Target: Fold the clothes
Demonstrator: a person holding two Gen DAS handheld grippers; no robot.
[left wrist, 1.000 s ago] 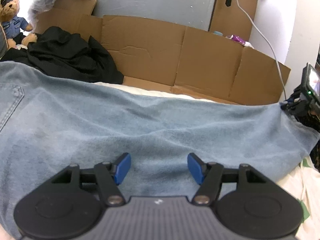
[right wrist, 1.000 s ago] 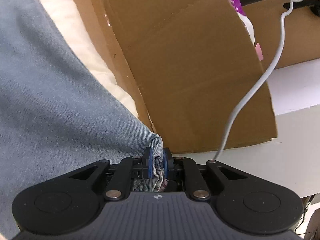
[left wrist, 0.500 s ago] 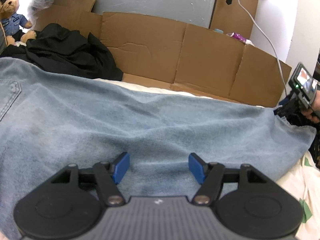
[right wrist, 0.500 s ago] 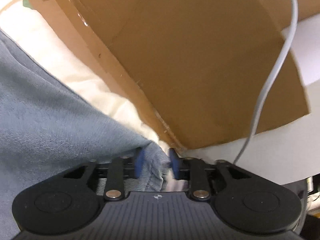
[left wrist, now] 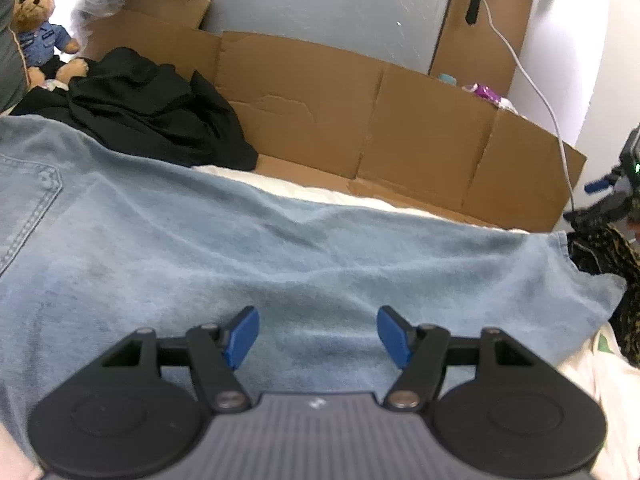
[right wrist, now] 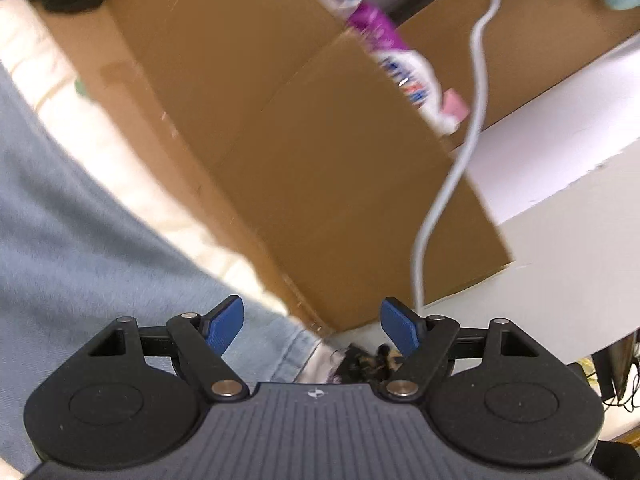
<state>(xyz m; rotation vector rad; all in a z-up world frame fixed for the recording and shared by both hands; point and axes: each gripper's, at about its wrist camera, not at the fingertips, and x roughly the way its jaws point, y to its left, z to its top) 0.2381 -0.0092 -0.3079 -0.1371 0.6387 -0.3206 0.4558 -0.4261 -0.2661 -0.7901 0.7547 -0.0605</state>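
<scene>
The right wrist view is blurred by motion; the print on the purple packet point(right wrist: 394, 60) cannot be read. The jeans point(left wrist: 280, 256) are cut off at the left edge.

The left gripper point(left wrist: 318, 336) hovers over the blue jeans point(left wrist: 280, 248), jaws spread wide and empty. A black garment point(left wrist: 160, 116) lies far left beside a teddy bear point(left wrist: 40, 32).
</scene>
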